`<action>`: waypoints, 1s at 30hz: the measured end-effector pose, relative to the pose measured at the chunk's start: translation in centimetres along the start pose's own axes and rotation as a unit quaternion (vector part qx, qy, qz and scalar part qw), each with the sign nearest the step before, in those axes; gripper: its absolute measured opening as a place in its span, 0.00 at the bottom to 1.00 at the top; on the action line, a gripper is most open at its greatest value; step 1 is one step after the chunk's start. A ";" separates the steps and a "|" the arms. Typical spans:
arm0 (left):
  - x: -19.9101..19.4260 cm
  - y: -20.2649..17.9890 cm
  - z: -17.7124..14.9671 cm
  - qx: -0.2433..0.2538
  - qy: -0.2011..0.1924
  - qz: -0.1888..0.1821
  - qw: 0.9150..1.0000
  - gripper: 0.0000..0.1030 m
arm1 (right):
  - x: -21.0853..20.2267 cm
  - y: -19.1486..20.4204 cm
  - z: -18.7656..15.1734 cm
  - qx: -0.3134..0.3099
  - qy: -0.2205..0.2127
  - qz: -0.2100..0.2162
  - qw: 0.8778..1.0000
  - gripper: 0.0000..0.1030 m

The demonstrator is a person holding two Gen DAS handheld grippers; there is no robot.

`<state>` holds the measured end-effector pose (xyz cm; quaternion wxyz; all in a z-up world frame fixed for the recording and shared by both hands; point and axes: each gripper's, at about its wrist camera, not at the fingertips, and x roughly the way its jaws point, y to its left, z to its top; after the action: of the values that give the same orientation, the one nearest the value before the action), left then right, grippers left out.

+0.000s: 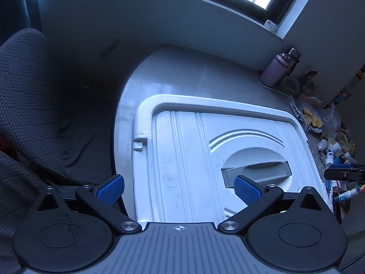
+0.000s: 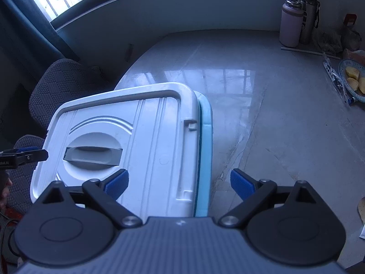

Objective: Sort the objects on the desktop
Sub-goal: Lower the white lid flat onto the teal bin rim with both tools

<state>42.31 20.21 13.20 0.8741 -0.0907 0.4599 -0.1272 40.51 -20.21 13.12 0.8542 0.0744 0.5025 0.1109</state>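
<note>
A white box lid point(image 1: 187, 150) with a grey recessed handle point(image 1: 255, 171) covers a light blue storage box point(image 2: 205, 150) on the marble table; the lid point(image 2: 127, 137) and its handle point(image 2: 93, 155) also show in the right wrist view. My left gripper point(image 1: 179, 188) is open and empty above the lid's near-left edge. My right gripper point(image 2: 179, 182) is open and empty above the lid's right edge. Each gripper's tip shows in the other's view, the right one point(image 1: 342, 173) and the left one point(image 2: 25, 155). Small bottles and tubes point(image 1: 335, 157) lie at the table's right.
A pink flask point(image 2: 290, 22) and a steel flask point(image 2: 308, 13) stand at the back right by the wall. A plate of yellow food pieces point(image 2: 353, 80) and plastic bags point(image 1: 330, 118) lie at the right. Grey fabric chairs point(image 1: 34, 114) stand left of the table.
</note>
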 end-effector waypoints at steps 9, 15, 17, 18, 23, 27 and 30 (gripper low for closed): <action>-0.1 0.2 0.6 -0.003 0.018 0.029 0.999 1.00 | 0.4 1.1 0.2 -0.022 0.011 -0.038 0.999 0.93; 0.4 1.1 0.8 -0.029 0.032 0.036 0.998 1.00 | 0.3 1.6 0.2 -0.032 0.017 -0.042 0.998 0.92; 0.6 1.3 0.8 -0.031 0.033 0.037 0.998 1.00 | 0.4 1.8 0.3 -0.038 0.017 -0.050 0.998 0.90; 0.7 1.3 0.8 -0.033 0.034 0.037 0.998 1.00 | 0.4 1.8 0.4 -0.040 0.019 -0.052 0.998 0.88; 1.2 1.8 0.7 -0.047 0.037 0.029 0.998 1.00 | 1.2 1.8 0.7 -0.039 0.047 -0.050 0.997 0.68; 1.8 1.9 0.6 -0.055 0.044 0.018 0.997 0.99 | 1.7 1.8 0.9 -0.036 0.057 -0.045 0.997 0.54; 2.5 1.8 0.2 -0.059 0.051 0.007 0.997 0.98 | 2.0 1.3 1.0 -0.017 0.059 -0.025 0.998 0.52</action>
<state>44.10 21.14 10.88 0.8438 -0.1321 0.5109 -0.0979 42.22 -18.45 12.22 0.8267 0.0407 0.5517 0.1025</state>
